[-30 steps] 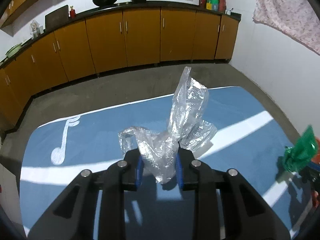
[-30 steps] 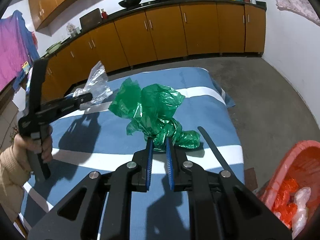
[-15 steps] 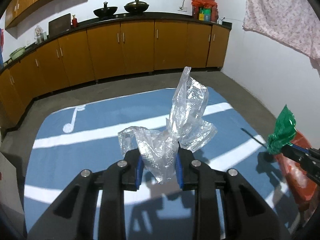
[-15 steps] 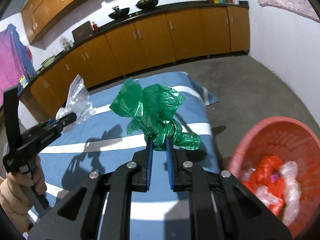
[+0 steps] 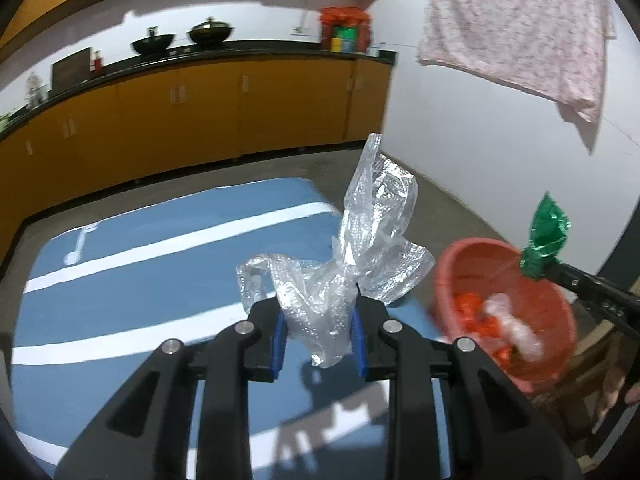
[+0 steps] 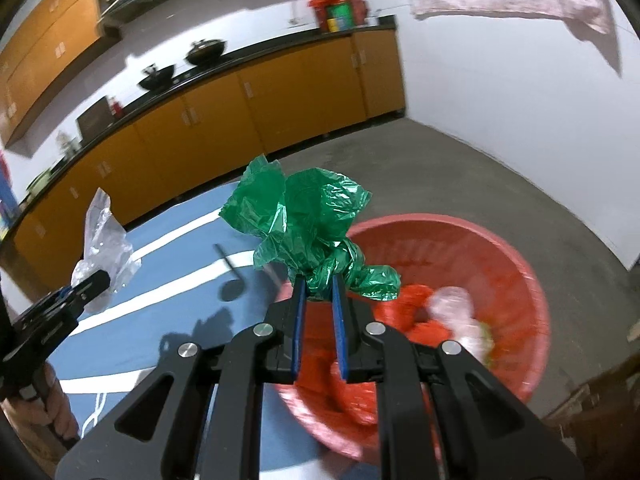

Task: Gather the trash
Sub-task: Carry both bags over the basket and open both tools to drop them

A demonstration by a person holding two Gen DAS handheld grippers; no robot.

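Observation:
My left gripper [image 5: 318, 320] is shut on a crumpled clear plastic bag [image 5: 360, 248], held over the blue mat [image 5: 140, 280]. To its right stands a red basin [image 5: 472, 264] with orange and pale trash inside. In the right wrist view my right gripper [image 6: 318, 288] is shut on a crumpled green plastic bag [image 6: 304, 216], hanging above the near left rim of the red basin [image 6: 520, 264]. The left wrist view also catches the green bag [image 5: 546, 236] over the basin's far side. The clear bag [image 6: 102, 236] shows at the left of the right wrist view.
Orange kitchen cabinets [image 5: 200, 112] with a dark counter and two woks run along the back wall. A pink cloth [image 5: 520, 28] hangs on the white wall at the right. Grey concrete floor [image 6: 480, 176] surrounds the mat. A person's hand [image 6: 56, 408] grips the left tool.
Both grippers have swung to the right with their bags, off the middle of the mat. The red basin has come into full view, and the green bag now hangs over it.

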